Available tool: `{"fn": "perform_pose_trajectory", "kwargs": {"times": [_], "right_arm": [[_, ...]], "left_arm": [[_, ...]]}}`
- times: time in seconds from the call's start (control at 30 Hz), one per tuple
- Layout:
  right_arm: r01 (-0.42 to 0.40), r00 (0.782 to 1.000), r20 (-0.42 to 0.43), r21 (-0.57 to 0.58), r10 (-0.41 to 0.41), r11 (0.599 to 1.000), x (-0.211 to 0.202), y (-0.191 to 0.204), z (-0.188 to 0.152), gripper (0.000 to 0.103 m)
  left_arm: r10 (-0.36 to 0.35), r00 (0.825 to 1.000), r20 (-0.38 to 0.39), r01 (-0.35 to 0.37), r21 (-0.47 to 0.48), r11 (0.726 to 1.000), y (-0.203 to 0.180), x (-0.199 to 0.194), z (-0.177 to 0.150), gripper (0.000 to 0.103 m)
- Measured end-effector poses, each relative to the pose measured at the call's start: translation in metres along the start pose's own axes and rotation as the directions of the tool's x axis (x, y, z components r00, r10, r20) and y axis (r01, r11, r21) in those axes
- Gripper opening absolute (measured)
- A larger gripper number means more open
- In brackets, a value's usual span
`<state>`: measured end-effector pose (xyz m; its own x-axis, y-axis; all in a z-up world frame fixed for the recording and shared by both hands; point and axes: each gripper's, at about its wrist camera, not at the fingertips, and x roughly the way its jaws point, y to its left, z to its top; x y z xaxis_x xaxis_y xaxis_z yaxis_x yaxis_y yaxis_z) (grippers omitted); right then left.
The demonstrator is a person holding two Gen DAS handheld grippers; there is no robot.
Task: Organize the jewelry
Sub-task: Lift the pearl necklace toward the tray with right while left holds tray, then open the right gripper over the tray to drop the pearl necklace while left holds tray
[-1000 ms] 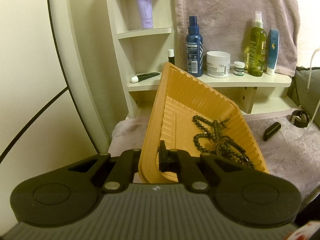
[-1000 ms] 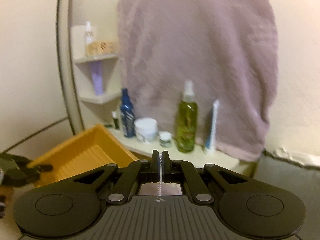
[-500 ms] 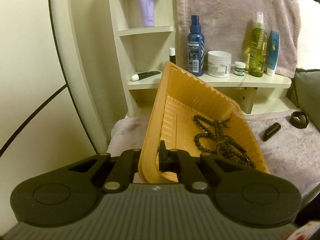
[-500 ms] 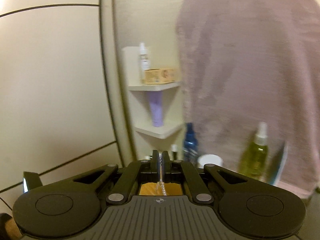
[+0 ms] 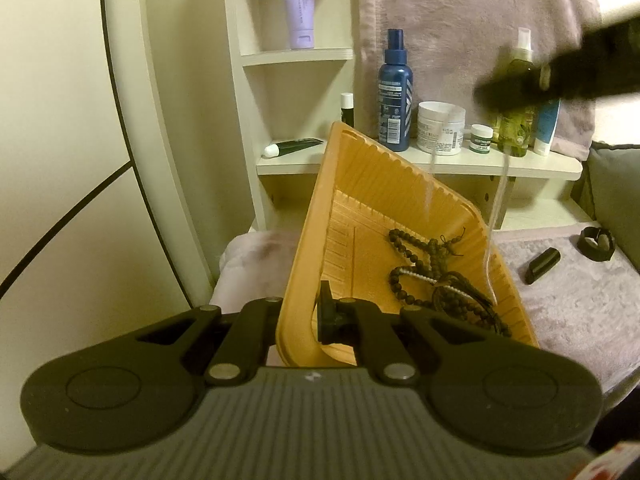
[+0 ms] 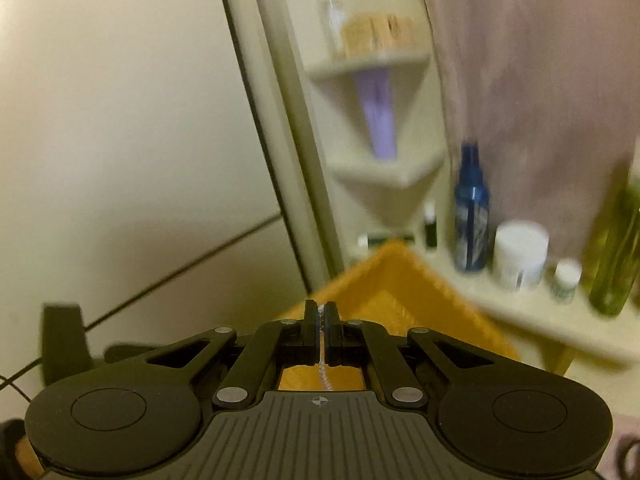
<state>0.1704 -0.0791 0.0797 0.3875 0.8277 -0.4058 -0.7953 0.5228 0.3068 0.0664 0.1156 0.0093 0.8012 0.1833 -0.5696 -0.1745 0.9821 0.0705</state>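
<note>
My left gripper [image 5: 299, 316] is shut on the near rim of an orange tray [image 5: 320, 216], held tilted above the pink cloth. Dark bead necklaces and bracelets [image 5: 434, 276] lie piled in its lower right corner. My right gripper [image 6: 321, 318] is shut on a thin white bead chain [image 6: 324, 372] that hangs down from its fingers. In the left wrist view the right gripper [image 5: 560, 76] is a dark blur at the upper right, above the tray, with the pale chain [image 5: 428, 184] trailing down toward the tray. The tray [image 6: 400, 292] also shows below the right gripper.
A white shelf [image 5: 420, 160] behind the tray bears a blue spray bottle [image 5: 394, 92], a white jar [image 5: 440, 128], a small jar and a green bottle. A pink towel [image 5: 460, 20] hangs behind. A black clip [image 5: 542, 266] and a black bracelet [image 5: 596, 242] lie on the pink cloth.
My right gripper has swung left and down with the white chain, coming over the tray. My left gripper and the tray have stayed still.
</note>
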Motion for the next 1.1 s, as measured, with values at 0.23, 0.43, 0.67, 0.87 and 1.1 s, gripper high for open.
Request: {"fn": "perform_pose_trajectory", "kwargs": {"times": [0.23, 0.43, 0.67, 0.87, 1.1], "right_arm": [[-0.013, 0.990, -0.141, 0.043, 0.019, 0.999, 0.029, -0.022, -0.035, 0.002], [0.003, 0.980, -0.199, 0.084, 0.014, 0.996, 0.039, -0.040, -0.054, 0.002], [0.023, 0.987, -0.162, 0.145, 0.001, 0.989, 0.032, -0.053, -0.058, 0.004], [0.052, 0.992, -0.126, 0.170, -0.031, 0.984, 0.018, -0.058, -0.058, 0.007], [0.138, 0.987, -0.101, 0.183, -0.121, 0.973, -0.005, -0.064, -0.074, 0.028]], "left_arm": [[0.002, 1.000, -0.001, -0.002, -0.001, 1.000, 0.001, 0.001, 0.000, 0.005], [0.006, 1.000, -0.003, -0.006, -0.002, 1.000, 0.000, 0.002, 0.000, 0.005], [0.009, 1.000, -0.005, -0.009, -0.001, 1.000, 0.000, 0.003, 0.000, 0.005], [0.008, 1.000, -0.005, -0.008, 0.000, 1.000, 0.001, 0.003, 0.000, 0.005], [0.008, 1.000, -0.005, -0.008, -0.001, 1.000, 0.001, 0.003, -0.001, 0.005]]}}
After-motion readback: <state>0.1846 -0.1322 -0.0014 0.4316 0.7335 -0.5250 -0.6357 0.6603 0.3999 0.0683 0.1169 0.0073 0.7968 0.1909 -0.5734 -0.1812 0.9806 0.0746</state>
